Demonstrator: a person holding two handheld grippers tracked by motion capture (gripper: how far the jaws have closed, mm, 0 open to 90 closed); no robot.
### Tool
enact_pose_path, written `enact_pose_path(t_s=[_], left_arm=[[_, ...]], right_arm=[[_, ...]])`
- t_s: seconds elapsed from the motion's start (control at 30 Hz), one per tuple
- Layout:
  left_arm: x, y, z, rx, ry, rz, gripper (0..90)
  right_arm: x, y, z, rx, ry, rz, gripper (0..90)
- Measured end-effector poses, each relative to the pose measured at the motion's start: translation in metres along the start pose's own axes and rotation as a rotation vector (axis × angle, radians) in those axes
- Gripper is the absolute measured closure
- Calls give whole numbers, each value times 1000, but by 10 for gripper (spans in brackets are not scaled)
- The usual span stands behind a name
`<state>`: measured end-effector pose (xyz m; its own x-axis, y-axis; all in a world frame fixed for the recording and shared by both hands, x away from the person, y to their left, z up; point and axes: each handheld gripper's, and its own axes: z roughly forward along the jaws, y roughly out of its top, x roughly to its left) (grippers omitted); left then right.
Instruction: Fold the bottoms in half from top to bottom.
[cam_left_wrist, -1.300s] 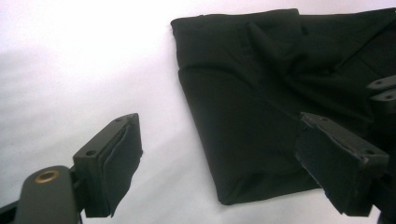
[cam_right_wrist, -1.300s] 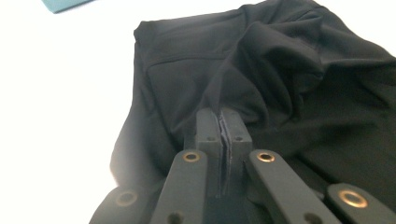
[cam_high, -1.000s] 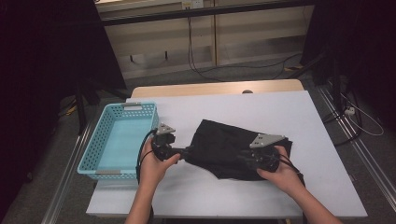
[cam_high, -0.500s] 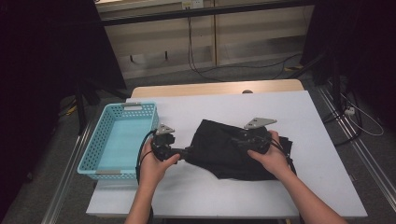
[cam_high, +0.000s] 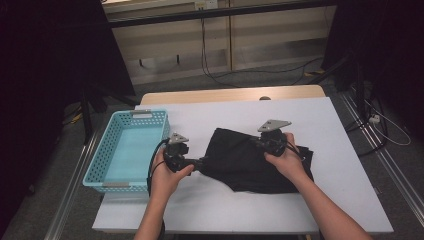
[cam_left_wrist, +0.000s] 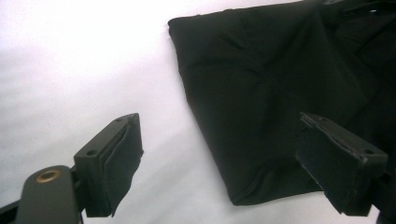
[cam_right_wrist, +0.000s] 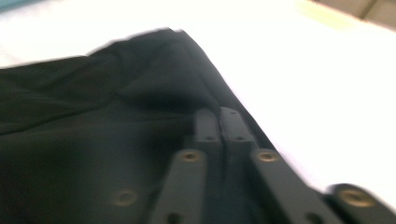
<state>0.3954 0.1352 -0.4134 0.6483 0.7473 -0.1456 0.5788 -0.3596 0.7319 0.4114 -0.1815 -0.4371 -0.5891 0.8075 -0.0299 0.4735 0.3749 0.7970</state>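
A black cloth (cam_high: 240, 167) lies crumpled on the white table (cam_high: 345, 150). My left gripper (cam_high: 202, 162) rests at the cloth's left corner with its jaws wide open. In the left gripper view that corner of the cloth (cam_left_wrist: 261, 84) lies flat between the jaws of the left gripper (cam_left_wrist: 219, 135), nearer the right one. My right gripper (cam_high: 261, 142) is over the cloth's upper right part, lifted a little. Seen close in the right gripper view, the right gripper (cam_right_wrist: 217, 114) is shut, with a fold of the cloth (cam_right_wrist: 93, 116) pinched between its jaws.
An empty light-blue basket (cam_high: 100, 155) stands on the table's left edge, right beside my left hand. Bare white table surrounds the cloth to the right, front and back. Beyond the table are dark curtains, floor rails and cables.
My right gripper has carried the cloth's lower right part up and to the left, away from the front edge. The left gripper has stayed at the left corner.
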Motion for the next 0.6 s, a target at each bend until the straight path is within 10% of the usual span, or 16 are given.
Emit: enact_pose_path(t_s=[0.13, 0.3, 0.6], left_arm=[[1, 0, 1, 5, -1, 4, 159], [0, 0, 2, 4, 6, 3, 159], [1, -1, 0, 4, 8, 4, 159]], right_arm=[[-3, -4, 8, 24, -45, 15, 517], [-6, 0, 18, 18, -5, 75, 430], [-3, 2, 30, 60, 95, 121, 829]])
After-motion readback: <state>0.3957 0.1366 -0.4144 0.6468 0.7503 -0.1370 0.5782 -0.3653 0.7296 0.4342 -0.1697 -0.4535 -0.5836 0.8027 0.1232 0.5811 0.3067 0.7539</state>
